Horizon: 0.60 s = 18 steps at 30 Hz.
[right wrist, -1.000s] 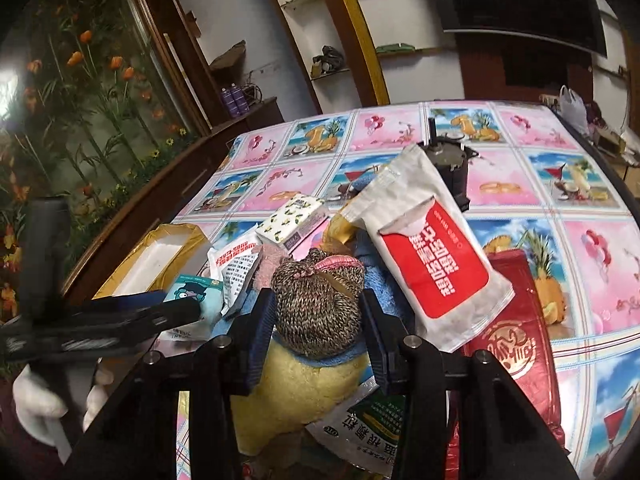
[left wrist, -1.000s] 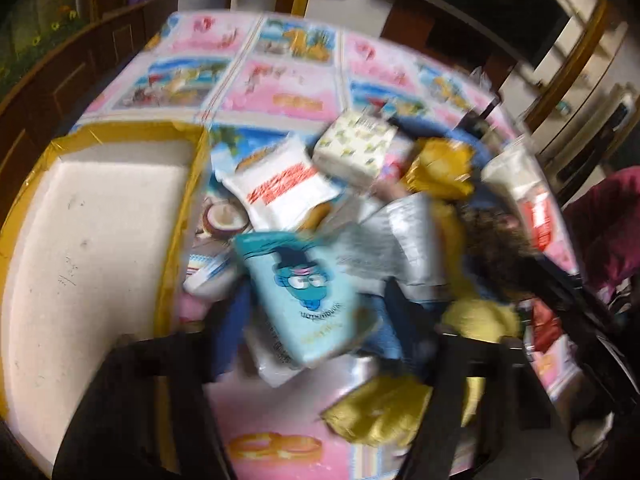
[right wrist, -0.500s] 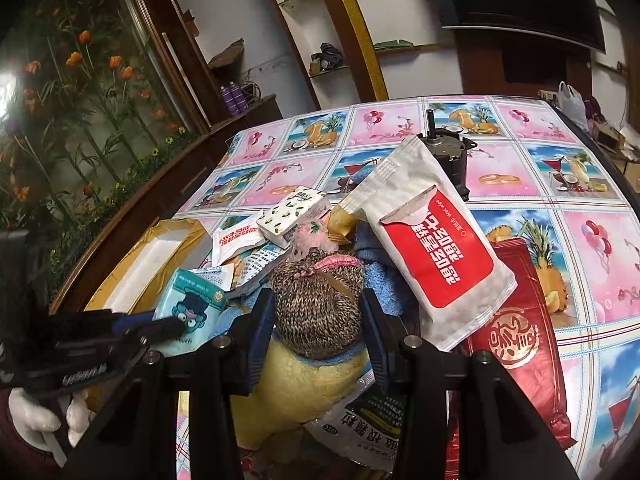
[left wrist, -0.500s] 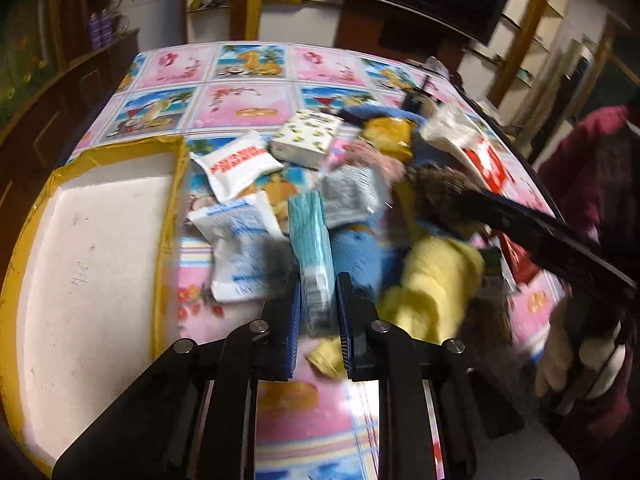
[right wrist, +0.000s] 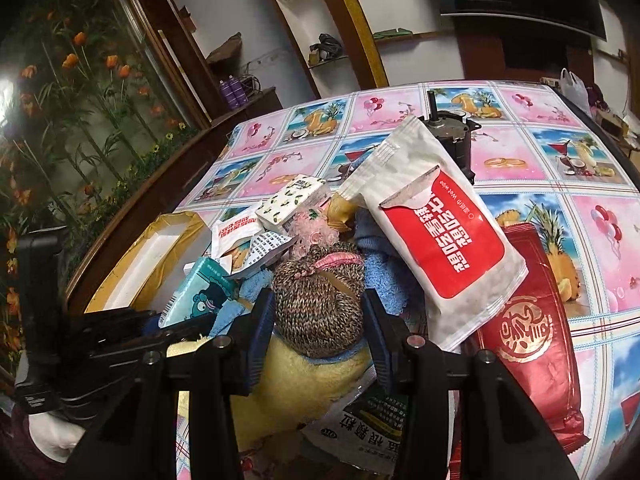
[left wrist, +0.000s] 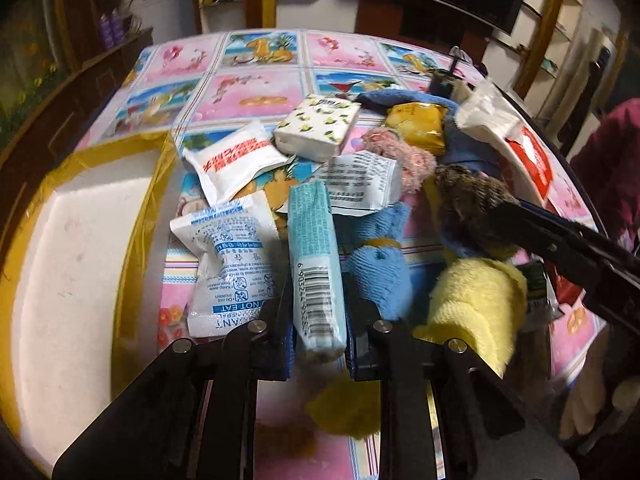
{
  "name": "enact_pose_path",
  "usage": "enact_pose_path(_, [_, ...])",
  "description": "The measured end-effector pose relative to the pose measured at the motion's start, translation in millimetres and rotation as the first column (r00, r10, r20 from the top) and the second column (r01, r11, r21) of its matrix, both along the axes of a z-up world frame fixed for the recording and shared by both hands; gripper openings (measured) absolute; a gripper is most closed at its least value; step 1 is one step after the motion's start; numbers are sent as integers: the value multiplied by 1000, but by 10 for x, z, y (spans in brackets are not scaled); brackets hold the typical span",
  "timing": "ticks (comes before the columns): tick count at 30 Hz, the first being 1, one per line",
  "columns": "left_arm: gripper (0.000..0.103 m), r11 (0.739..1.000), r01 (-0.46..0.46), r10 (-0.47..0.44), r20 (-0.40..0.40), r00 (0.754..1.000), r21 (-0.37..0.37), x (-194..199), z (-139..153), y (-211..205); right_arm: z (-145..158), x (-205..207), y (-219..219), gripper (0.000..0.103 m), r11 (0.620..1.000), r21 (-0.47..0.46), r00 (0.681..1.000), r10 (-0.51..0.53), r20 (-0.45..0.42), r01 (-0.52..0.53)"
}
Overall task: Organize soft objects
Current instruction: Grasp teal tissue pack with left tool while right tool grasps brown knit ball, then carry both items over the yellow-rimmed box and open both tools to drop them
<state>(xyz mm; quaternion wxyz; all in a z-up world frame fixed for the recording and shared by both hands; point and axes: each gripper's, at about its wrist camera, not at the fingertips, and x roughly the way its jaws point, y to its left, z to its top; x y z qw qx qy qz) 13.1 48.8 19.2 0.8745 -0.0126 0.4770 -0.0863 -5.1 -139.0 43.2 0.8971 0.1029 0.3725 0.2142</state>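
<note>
Right gripper around a brown knitted ball atop yellow towel, wet-wipe pack alongside.

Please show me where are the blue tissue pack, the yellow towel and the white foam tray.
blue tissue pack (left wrist: 316,264), left wrist view, on its barcode side between the jaws.
yellow towel (left wrist: 476,304), left wrist view, on its fluffy top.
white foam tray (left wrist: 72,240), left wrist view, on its bare floor.

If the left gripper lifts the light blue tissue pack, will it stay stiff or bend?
The tissue pack looks soft, so it probably sags slightly beyond the left gripper. Its glossy wrapper may slip. It seems light for its size.
</note>
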Motion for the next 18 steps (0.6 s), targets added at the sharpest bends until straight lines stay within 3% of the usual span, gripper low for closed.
enact_pose_path(2, [15, 995, -24, 22, -21, 1000, -97, 13, -17, 125, -7, -3, 7, 44, 1000, -4, 1000, 2, 1, -2])
enact_pose_path(7, [13, 983, -15, 21, 34, 999, -184, -172, 207, 269, 9, -21, -7, 42, 1000, 9, 1000, -2, 7, 2])
enact_pose_path(11, [13, 959, 4, 26, 100, 995, -284, -440, 518, 486, 46, -53, -30, 42, 1000, 19, 999, -11, 33, 10])
enact_pose_path(18, [13, 950, -12, 72, 179, 981, -313, -810, 907, 1031, 116, -146, 44, 42, 1000, -16, 999, -24, 46, 25])
